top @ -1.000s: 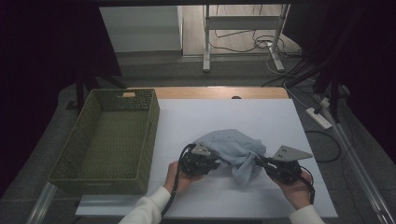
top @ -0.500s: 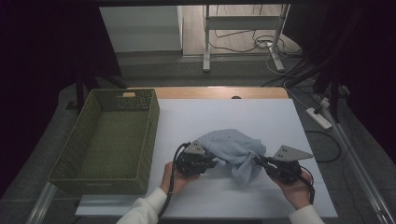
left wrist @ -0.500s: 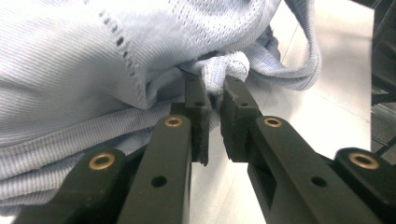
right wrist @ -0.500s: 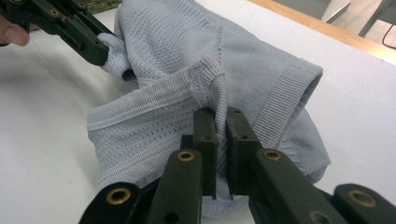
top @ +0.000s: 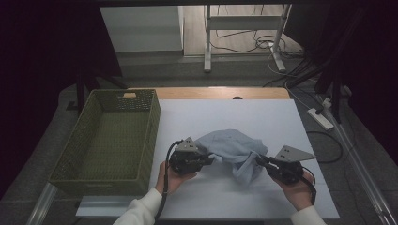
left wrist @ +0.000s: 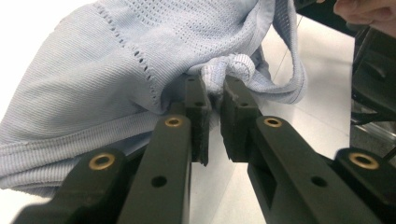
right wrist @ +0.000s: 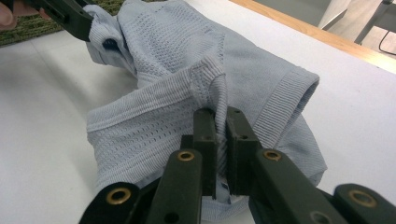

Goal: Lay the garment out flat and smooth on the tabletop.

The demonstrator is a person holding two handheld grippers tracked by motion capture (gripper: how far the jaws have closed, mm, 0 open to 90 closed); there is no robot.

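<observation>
Gripper views show both grippers [left wrist: 215,100] [right wrist: 221,122] pinching shirt [top: 232,150] folds.

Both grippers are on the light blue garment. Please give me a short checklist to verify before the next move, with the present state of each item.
1. Left gripper shut on the garment: ok.
2. Right gripper shut on a fold of fabric: ok.
3. Green basket open beside the garment: ok.
4. Garment spread flat: not ok, bunched between the grippers.
5. Which garment parts are gripped: cannot tell.
</observation>
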